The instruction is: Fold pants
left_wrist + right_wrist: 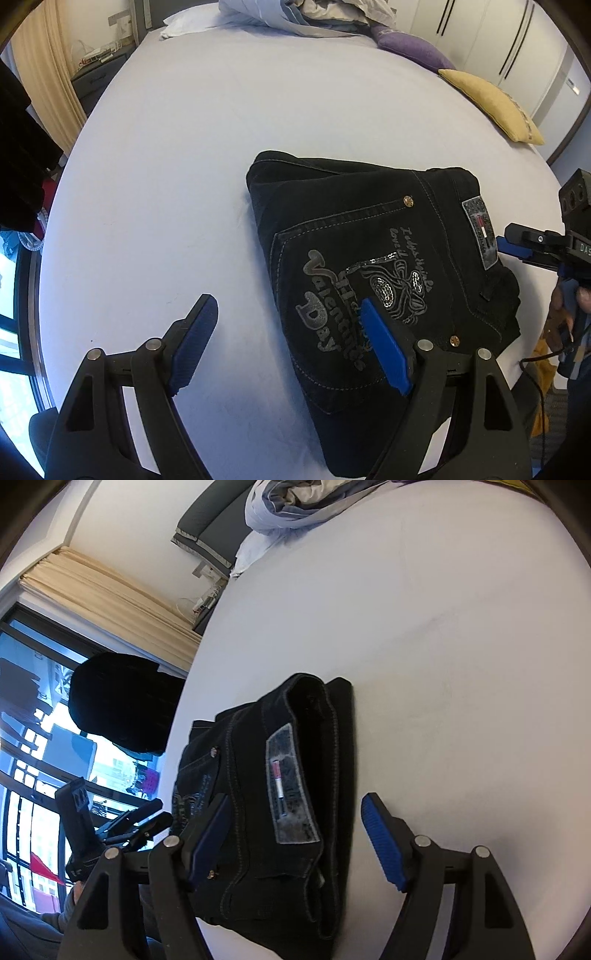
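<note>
Black jeans [354, 266] lie folded into a compact stack on the pale bed sheet [166, 166], back pocket with silver print facing up. My left gripper [288, 325] is open and empty, its right finger over the pocket, its left finger over bare sheet. My right gripper [295, 834] is open and empty, hovering over the waistband end of the jeans [291, 794] with the grey label between its fingers. The right gripper also shows in the left wrist view [517, 251] at the jeans' right edge.
A yellow cushion [491, 103] and a purple cushion [410, 48] lie at the bed's far right. Crumpled bedding and a pillow [280, 14] sit at the head. A black garment [122, 701] hangs at the bed's left side by the window.
</note>
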`<state>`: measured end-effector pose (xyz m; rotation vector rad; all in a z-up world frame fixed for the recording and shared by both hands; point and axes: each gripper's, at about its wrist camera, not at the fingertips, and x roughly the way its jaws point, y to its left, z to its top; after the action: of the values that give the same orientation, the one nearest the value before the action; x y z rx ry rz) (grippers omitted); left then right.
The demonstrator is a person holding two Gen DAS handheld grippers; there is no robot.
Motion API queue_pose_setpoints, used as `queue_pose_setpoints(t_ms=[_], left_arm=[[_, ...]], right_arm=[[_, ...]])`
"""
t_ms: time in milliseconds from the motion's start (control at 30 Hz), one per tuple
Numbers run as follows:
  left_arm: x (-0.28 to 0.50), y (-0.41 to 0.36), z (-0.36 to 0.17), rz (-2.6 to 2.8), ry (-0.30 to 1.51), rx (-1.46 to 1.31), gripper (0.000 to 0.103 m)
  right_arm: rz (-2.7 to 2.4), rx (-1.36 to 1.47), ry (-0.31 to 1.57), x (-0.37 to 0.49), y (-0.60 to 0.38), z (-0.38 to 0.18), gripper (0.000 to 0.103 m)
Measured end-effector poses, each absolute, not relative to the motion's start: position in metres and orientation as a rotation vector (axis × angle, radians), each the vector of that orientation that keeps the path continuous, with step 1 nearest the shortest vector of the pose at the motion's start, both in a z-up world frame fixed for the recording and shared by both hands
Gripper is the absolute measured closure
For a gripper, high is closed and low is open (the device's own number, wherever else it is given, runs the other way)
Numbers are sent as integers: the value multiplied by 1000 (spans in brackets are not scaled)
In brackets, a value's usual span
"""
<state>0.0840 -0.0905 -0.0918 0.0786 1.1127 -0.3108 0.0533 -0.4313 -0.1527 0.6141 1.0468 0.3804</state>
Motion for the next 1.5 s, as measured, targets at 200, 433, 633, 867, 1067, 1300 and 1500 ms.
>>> queue_pose_setpoints(t_ms=[200,433,633,867,1067,1300,1500], left_arm=[[93,-97,-109,-338,1172,42,24],[106,-93,-133,-440,1269,-126,31],[108,-108,-128,-463,1266,-73,52],[105,-112,-124,-459,1247,-65,67],[103,-102,-119,-470,1231,-79,76],[95,-85,-105,-491,1207,-104,83],[88,-59,-90,-490,1177,-146,84]], right_arm=[[392,577,1114,58,-428,-164,27],[436,489,1185,67,-405,-168,27],[401,401,1208,67,-389,-166,29],[356,410,1198,60,-400,-165,55],[314,323,1158,50,-387,-148,74],[267,218,1086,38,-367,-119,82],[291,119,1045,42,-336,-89,83]])
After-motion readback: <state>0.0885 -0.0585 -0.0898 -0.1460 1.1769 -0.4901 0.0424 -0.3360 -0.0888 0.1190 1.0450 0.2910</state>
